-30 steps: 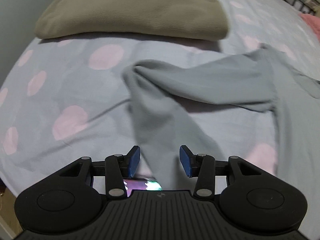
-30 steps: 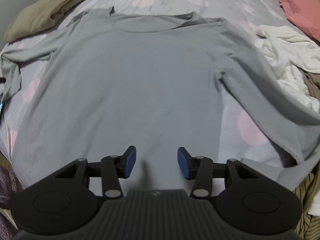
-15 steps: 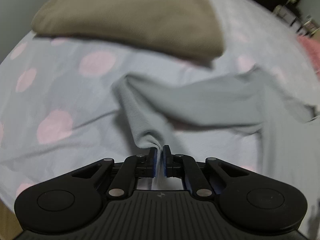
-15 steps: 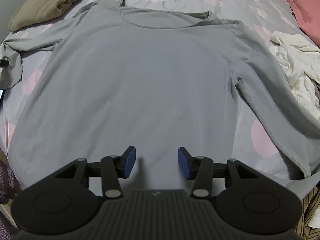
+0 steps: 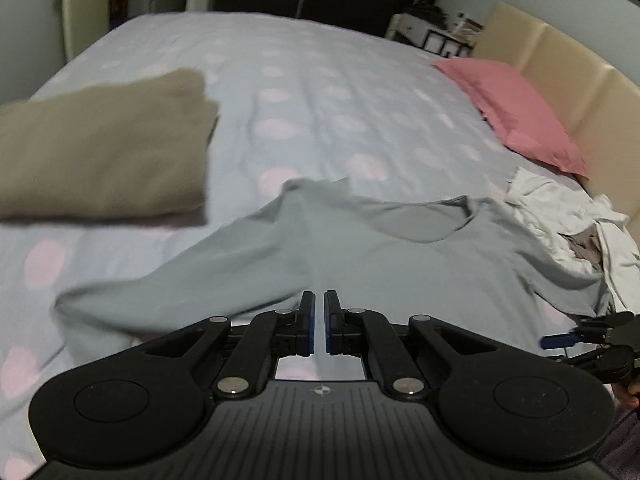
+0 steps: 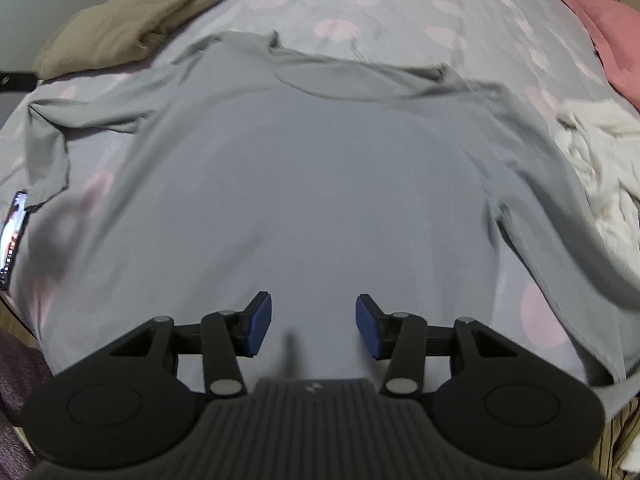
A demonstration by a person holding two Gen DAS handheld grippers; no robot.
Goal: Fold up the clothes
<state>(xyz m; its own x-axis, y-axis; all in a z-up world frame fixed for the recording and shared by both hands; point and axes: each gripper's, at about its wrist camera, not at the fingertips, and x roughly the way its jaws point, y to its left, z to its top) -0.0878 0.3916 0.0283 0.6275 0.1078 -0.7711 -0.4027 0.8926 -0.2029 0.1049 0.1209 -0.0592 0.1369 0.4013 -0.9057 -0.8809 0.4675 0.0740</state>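
Note:
A grey long-sleeved shirt (image 6: 312, 180) lies spread flat on the bed, neck at the far side. Its left sleeve (image 6: 44, 140) is bent back on itself at the bed's left edge. My left gripper (image 5: 319, 308) is shut, and the sleeve (image 5: 180, 288) runs from the left up to its closed pads, lifted off the sheet. My right gripper (image 6: 314, 320) hovers open over the shirt's lower body with nothing between its fingers. It also shows at the right edge of the left wrist view as the right gripper (image 5: 580, 332).
A folded tan garment (image 5: 100, 152) lies at the far left. A pile of white clothes (image 6: 600, 160) and a pink pillow (image 5: 516, 108) sit on the right by the beige headboard (image 5: 560, 72). A lit phone (image 6: 12, 232) rests at the bed's left edge.
My left gripper closed on the grey sleeve, then rose and swung right with it, tilting up to look across the bed. My right gripper stayed open and crept slightly forward.

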